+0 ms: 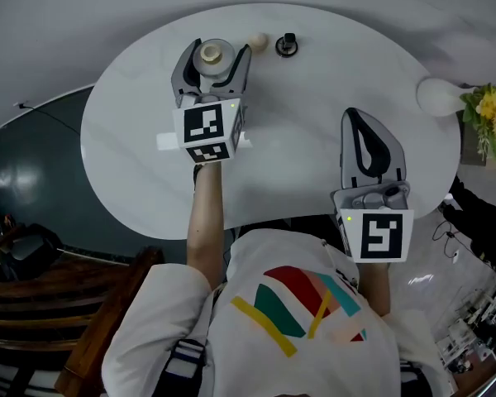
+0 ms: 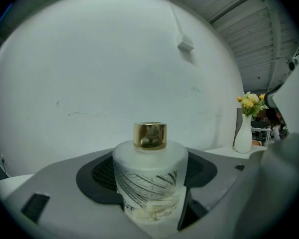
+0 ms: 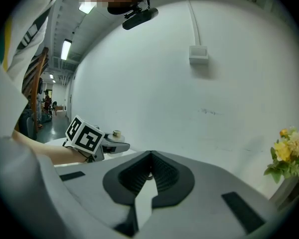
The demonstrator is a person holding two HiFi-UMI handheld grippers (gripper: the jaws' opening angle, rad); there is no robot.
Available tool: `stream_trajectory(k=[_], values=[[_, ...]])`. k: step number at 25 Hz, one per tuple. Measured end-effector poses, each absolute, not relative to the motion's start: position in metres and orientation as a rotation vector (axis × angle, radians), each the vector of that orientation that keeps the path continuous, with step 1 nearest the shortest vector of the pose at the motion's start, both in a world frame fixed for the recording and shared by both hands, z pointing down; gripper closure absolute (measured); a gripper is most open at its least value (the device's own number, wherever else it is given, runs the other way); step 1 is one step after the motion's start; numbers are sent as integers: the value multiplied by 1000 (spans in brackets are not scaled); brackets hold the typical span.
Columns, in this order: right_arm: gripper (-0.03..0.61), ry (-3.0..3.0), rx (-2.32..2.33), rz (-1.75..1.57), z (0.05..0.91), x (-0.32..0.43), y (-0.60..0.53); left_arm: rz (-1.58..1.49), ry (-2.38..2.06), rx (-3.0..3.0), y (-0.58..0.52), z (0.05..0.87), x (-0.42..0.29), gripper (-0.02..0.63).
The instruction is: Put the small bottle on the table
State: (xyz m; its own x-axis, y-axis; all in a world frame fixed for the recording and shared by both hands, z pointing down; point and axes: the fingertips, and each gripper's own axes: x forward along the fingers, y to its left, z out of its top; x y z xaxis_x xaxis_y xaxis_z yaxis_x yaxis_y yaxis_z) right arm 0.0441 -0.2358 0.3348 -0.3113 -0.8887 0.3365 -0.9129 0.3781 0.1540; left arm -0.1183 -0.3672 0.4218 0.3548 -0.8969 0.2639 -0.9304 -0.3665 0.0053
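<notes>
Holding right hand-held gripper clenched and empty over near edge of white oval worktop; farther out, grasping upright frosted white small bottle with gold cap in left hand-held gripper, at worktop's far side.

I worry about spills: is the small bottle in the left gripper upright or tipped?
Upright: the small bottle sits between the left gripper's jaws with its gold cap pointing up.
</notes>
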Motion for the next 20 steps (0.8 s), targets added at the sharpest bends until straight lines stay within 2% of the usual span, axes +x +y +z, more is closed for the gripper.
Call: stream_trajectory(k=[20], values=[[568,-2197,1592,148,358,68,-235,399,-1695,2392,-404,470,-114,261]])
